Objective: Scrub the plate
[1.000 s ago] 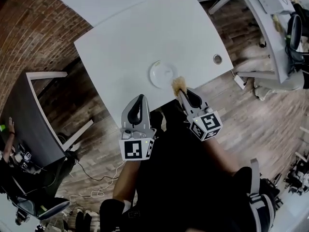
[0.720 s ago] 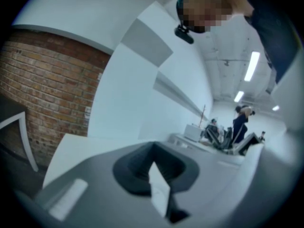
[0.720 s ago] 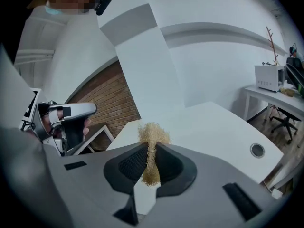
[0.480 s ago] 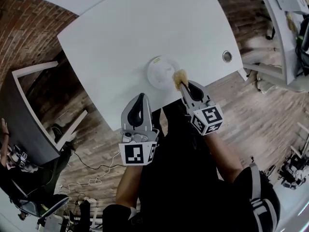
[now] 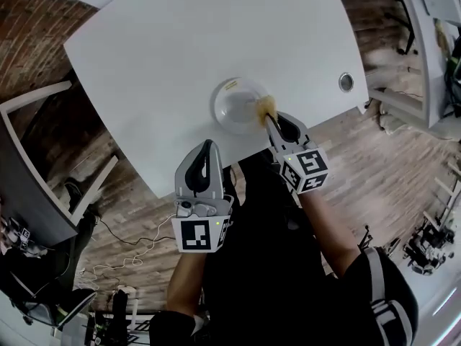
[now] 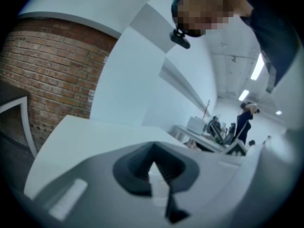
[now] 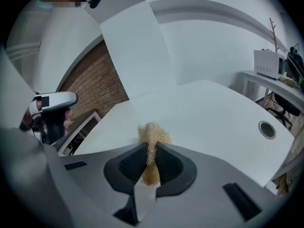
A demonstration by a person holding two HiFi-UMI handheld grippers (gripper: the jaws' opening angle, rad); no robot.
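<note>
Two hand-held grippers are up in front of me. My right hand-held gripper is clamped on a tan fibrous scrubber, whose tuft sticks out past the pads and lies over the right rim of the white plate. The plate sits close to the near edge of the white desk. My left hand-held gripper has its jaws pressed together with nothing between them. It is near and left of the plate, just off the desk's edge.
</note>
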